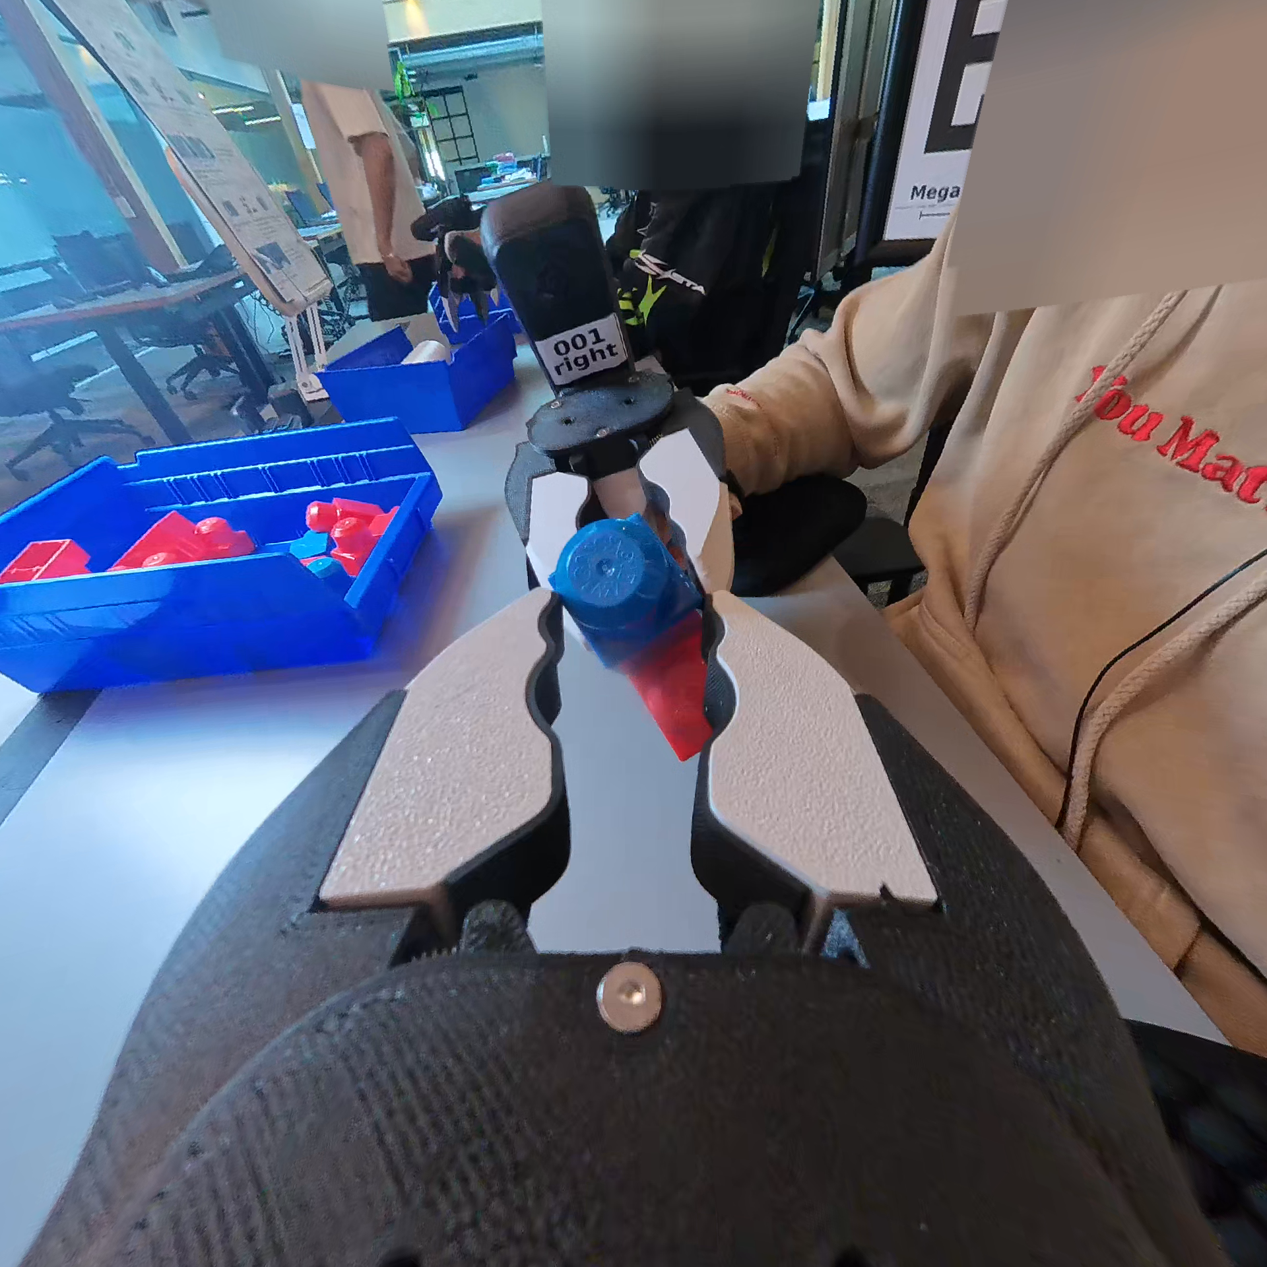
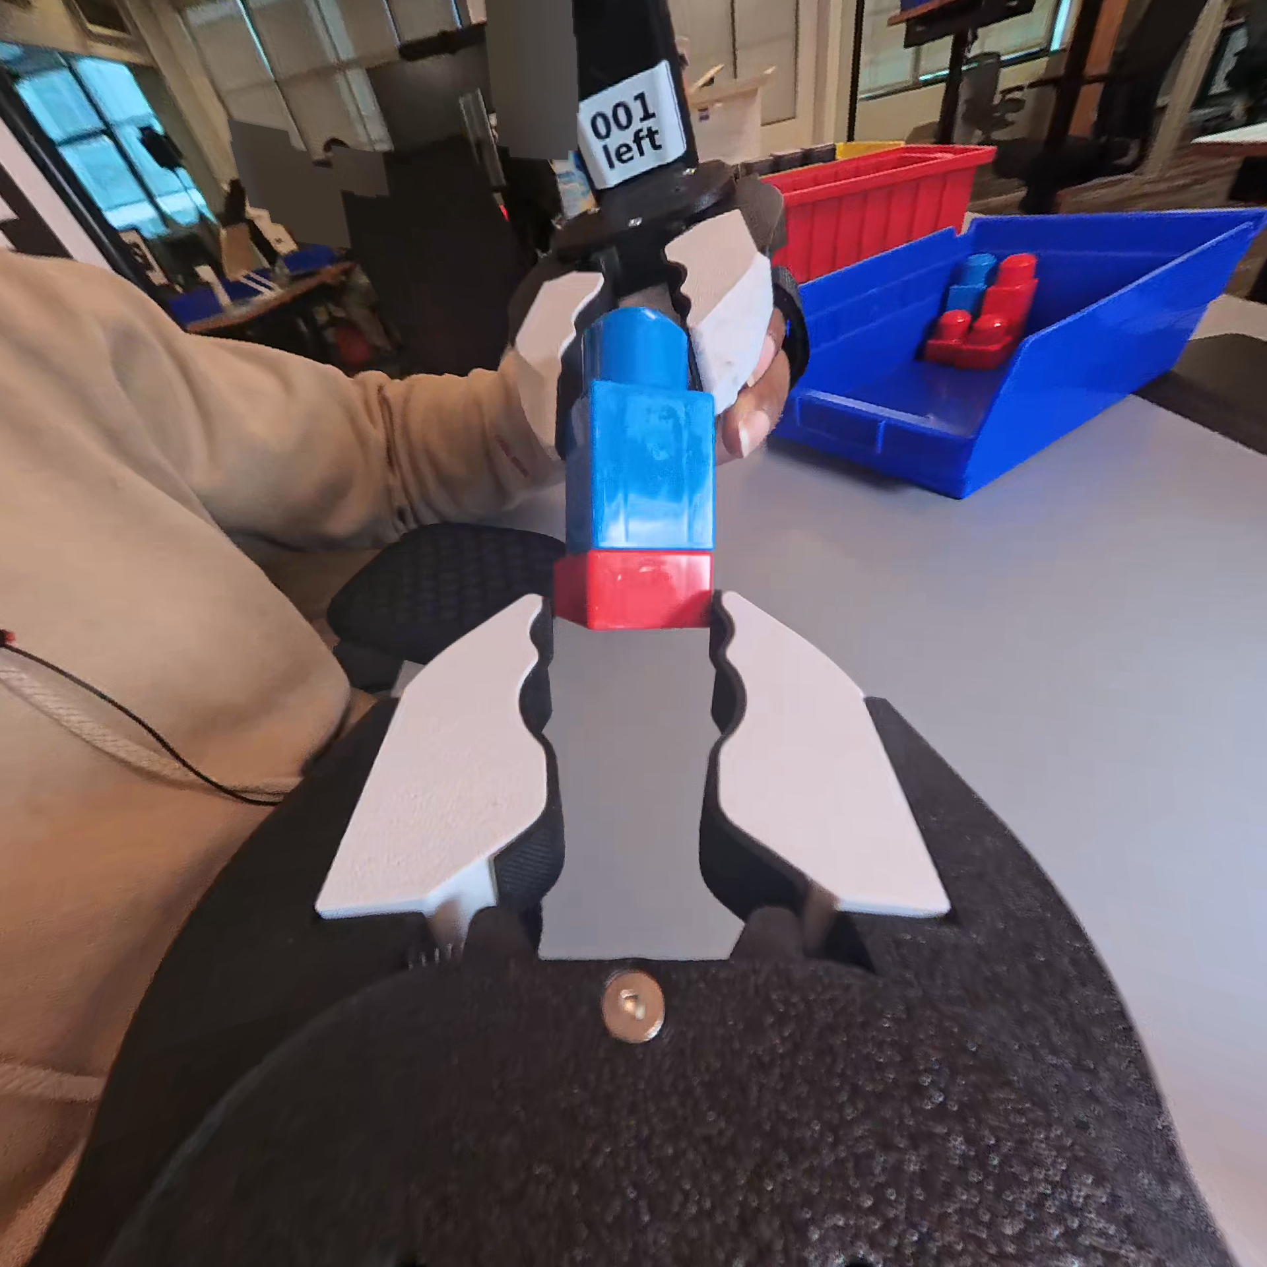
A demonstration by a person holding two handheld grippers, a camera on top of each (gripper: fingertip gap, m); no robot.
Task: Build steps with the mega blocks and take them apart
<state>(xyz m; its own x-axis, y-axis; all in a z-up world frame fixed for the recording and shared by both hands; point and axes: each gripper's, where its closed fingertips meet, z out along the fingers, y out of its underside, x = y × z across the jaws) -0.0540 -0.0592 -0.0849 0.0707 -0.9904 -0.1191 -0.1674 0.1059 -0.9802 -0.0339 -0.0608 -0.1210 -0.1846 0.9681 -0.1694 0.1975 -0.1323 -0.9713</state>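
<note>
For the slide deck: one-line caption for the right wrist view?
Right gripper grips the red block of a red-and-blue stack while the left gripper holds the blue block.

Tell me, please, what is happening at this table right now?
A person holds a gripper in each hand above the grey table. The left gripper is shut on the stud end of a blue block, and the right gripper is shut on the red block joined to it. Whether they are being pressed together or pulled apart cannot be told. More blocks lie in a blue bin.
</note>
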